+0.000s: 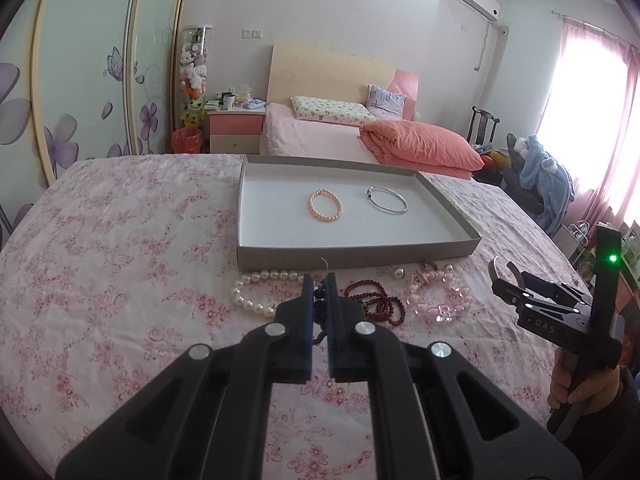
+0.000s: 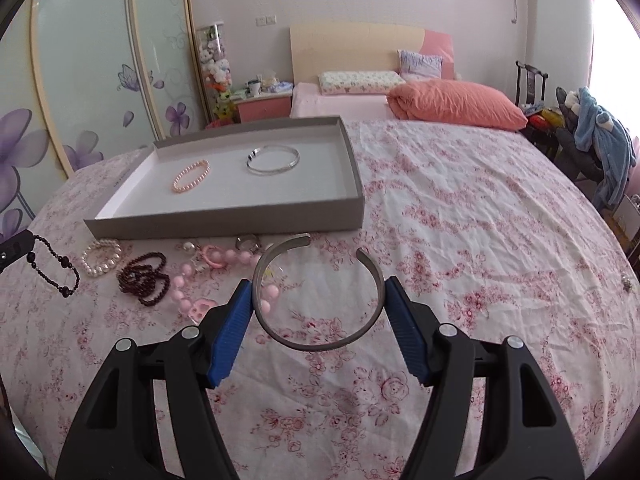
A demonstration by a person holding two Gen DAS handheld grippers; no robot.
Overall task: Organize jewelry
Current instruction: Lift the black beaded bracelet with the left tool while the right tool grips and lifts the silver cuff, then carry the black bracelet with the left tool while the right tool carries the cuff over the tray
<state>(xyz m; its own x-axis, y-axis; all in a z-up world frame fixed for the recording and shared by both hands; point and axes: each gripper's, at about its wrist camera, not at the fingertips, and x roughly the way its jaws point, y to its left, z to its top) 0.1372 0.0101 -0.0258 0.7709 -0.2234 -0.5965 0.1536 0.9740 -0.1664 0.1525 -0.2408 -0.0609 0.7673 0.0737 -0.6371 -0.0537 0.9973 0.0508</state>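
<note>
From its own camera the left gripper point(image 1: 319, 280) has its pads nearly together on a dark beaded strand point(image 2: 56, 268), mostly hidden between them (the right wrist view shows it dangling as a loop). The right gripper point(image 2: 318, 294) is spread wide around an open silver cuff point(image 2: 316, 312), each pad touching one side, above the floral bedspread point(image 2: 480, 220). A pink pearl bracelet point(image 1: 325, 205) and silver bangle point(image 1: 387, 199) lie in the grey tray point(image 1: 360, 254).

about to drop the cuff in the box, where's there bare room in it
Free floor lies along the shallow grey cardboard box's near wall and at its two ends, beside the peach pearl bracelet and the thin silver bangle. The middle is taken. Outside, the strip before the box is crowded with beads.
</note>
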